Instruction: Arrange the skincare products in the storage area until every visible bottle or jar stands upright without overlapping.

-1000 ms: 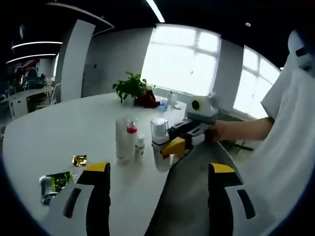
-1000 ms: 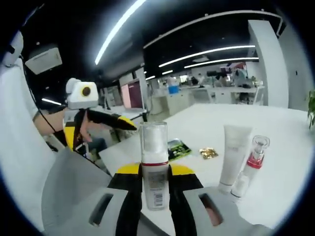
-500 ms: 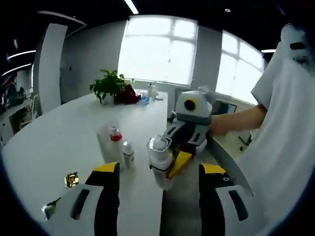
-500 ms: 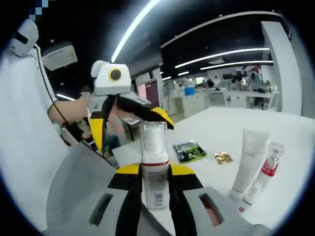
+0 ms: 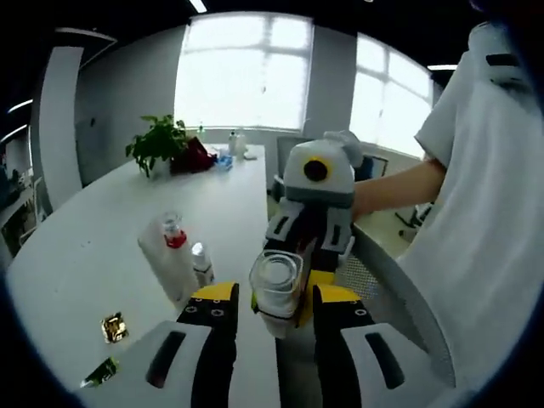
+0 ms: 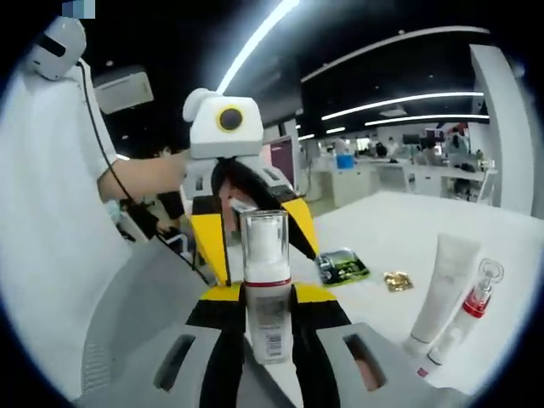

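The pump bottle (image 6: pixel 267 293) stands upright, its long axis vertical, pinched low on its body by the right gripper (image 6: pixel 267 336), whose jaws press against both sides of the label. It is lifted off the table (image 5: pixel 102 246), at the near edge. The left gripper (image 5: pixel 270 316) faces it head-on: in the left gripper view the bottle's clear cap (image 5: pixel 276 276) sits right between that gripper's jaws, which stand spread either side of it and, as far as I can tell, not yet touching. So the left is placed to take the top while the right has the base; a handover looks likely. The bottle is a smooth white cylinder with a red band under a glossy transparent cap. On the table, well apart, stand a white matte tube (image 6: pixel 442 285) and a slim red-collared bottle (image 6: pixel 473 310), close together, with two foil sachets (image 6: pixel 344 265) lying flat nearby.
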